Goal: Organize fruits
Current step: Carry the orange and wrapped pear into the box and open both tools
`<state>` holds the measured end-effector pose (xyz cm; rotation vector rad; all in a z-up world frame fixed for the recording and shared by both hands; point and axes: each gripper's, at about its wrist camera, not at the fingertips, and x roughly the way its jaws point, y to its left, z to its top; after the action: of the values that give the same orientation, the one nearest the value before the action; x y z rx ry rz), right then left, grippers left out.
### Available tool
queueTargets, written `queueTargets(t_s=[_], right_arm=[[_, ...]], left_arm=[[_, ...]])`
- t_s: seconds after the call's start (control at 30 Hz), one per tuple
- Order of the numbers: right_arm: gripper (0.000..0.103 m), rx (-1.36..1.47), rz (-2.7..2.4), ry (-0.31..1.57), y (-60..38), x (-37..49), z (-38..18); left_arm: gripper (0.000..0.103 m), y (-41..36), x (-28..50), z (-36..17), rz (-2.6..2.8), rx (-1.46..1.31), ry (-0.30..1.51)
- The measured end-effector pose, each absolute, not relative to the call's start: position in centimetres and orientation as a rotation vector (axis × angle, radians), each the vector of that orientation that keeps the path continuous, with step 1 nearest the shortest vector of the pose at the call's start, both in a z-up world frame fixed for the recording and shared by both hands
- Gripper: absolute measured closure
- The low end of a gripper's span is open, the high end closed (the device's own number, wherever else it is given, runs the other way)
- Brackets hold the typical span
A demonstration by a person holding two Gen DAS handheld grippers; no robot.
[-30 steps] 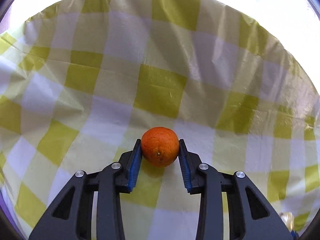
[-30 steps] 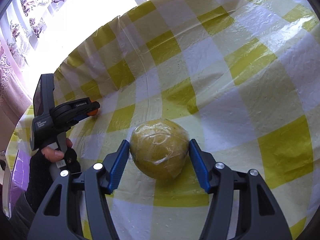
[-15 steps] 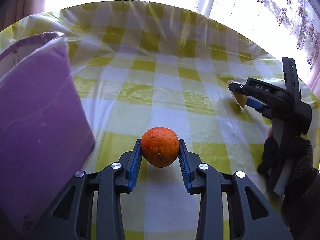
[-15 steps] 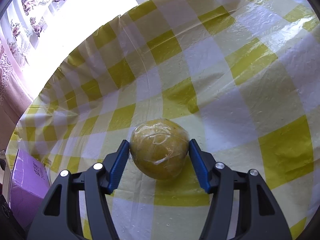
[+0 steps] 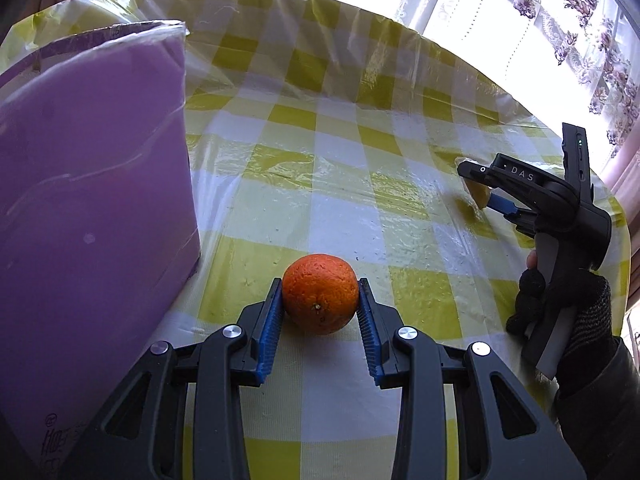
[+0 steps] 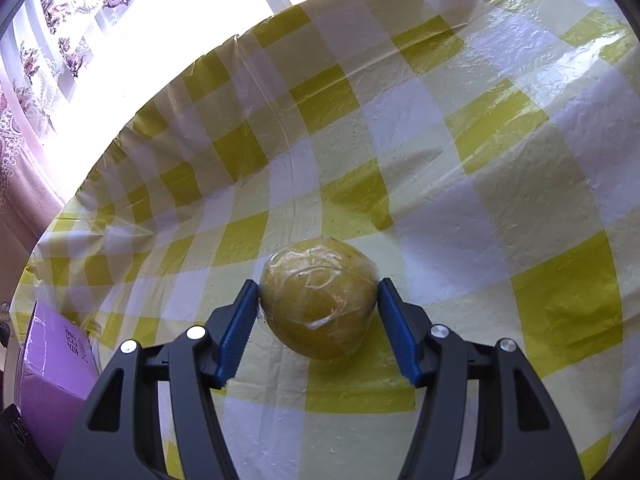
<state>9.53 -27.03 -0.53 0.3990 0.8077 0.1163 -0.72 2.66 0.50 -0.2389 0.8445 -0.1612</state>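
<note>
My left gripper (image 5: 320, 300) is shut on an orange (image 5: 320, 293), held just above the yellow-checked tablecloth (image 5: 360, 160). A purple box (image 5: 88, 200) stands close on its left. My right gripper (image 6: 318, 308) is shut on a plastic-wrapped yellow fruit (image 6: 318, 298), low over the tablecloth (image 6: 480, 160). In the left wrist view the right gripper (image 5: 486, 192) shows at the far right, in a gloved hand (image 5: 560, 304), with the yellow fruit (image 5: 478, 194) between its fingers.
The purple box also shows in the right wrist view (image 6: 52, 364), at the far lower left. A bright window with flowered curtains (image 5: 580, 20) lies beyond the table's far edge.
The left gripper has swung round with the orange: the purple box and the right gripper came into its view and the box now looms nearer. The right gripper has barely moved.
</note>
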Motion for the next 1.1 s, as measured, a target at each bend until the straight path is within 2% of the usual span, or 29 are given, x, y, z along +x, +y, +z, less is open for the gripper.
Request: queueTargets(t_s=[0.2, 0.7, 1.1], right_arm=[[0.042, 0.363, 0.087, 0.804, -25.6, 7.2, -0.1], [0.042, 0.283, 0.132, 0.829, -18.5, -5.2, 0.3], [0.042, 0.281, 0.142, 0.836, -17.7, -7.7, 0.5]], left_arm=[[0.068, 2.9, -0.8, 0.6, -0.179, -0.252, 0.833], [0.068, 3.3, -1.9, 1.4, -0.191, -0.266, 0.770], [0.068, 2.6, -4.8, 2.0, -0.178, -0.156, 0.761]])
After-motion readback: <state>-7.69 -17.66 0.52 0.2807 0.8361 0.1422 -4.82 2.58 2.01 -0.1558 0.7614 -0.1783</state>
